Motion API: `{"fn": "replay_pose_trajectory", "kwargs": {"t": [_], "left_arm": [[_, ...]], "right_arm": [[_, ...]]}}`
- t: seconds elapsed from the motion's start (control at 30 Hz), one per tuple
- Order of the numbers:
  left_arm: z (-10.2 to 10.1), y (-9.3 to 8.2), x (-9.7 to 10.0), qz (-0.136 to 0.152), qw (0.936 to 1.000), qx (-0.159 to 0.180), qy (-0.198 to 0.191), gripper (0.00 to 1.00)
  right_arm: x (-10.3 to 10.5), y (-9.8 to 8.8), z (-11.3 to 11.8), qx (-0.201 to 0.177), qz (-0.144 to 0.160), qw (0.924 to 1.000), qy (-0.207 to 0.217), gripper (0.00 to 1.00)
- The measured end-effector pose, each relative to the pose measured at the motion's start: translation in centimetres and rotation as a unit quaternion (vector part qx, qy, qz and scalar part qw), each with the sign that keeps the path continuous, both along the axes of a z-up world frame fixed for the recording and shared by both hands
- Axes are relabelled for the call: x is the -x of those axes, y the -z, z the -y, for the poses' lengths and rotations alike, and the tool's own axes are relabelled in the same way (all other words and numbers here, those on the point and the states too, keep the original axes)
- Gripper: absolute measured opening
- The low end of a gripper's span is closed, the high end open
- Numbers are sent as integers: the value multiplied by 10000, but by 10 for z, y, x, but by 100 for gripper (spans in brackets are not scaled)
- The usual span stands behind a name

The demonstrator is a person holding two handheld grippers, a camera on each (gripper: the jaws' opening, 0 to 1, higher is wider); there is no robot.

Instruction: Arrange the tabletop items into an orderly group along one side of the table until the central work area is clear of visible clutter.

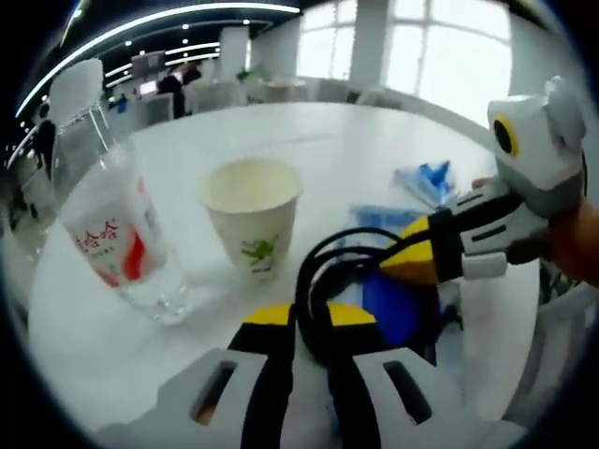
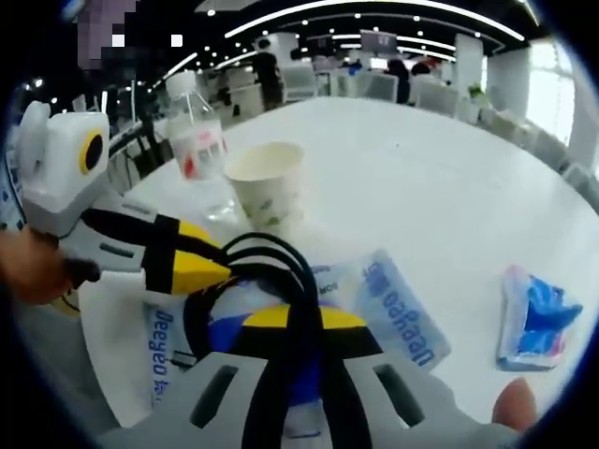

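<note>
A coiled black cable point(image 1: 323, 253) lies over a white and blue wipes packet point(image 2: 398, 309) on the round white table point(image 1: 309, 131). My left gripper point(image 1: 311, 313) is shut on the cable's near loop. My right gripper point(image 1: 398, 262) comes in from the right and is shut on the same cable. In the right gripper view its own jaws point(image 2: 304, 318) pinch the cable point(image 2: 271, 248), with the left gripper point(image 2: 211, 267) at the left. A paper cup point(image 1: 253, 220) stands upright just beyond. A clear water bottle point(image 1: 112, 234) stands left of it.
A small blue and white sachet point(image 2: 533, 323) lies apart on the table's right side, also seen as the sachet point(image 1: 426, 178) beyond my right gripper. Chairs and other tables stand beyond the far edge. A hand point(image 1: 576, 234) holds the right gripper.
</note>
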State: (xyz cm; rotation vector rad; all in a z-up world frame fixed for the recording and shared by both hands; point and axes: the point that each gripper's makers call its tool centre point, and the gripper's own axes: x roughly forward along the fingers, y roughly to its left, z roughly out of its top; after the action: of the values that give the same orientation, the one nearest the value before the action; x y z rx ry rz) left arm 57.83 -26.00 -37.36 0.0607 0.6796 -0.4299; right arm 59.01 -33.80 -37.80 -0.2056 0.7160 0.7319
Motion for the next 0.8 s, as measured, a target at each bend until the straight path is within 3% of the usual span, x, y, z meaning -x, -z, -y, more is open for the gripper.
{"fn": "replay_pose_trajectory", "kwargs": {"t": [0.47,0.77,0.8], "left_arm": [[16,-26,5,236,9994,91,231,9],[41,-44,10,402,9980,185,458,9],[45,-46,10,422,9977,200,484,4]], "right_arm": [[7,-17,16,-179,-108,9997,161,7],[14,-34,41,-182,-52,9995,253,7],[14,-35,48,-95,-46,9995,311,7]]}}
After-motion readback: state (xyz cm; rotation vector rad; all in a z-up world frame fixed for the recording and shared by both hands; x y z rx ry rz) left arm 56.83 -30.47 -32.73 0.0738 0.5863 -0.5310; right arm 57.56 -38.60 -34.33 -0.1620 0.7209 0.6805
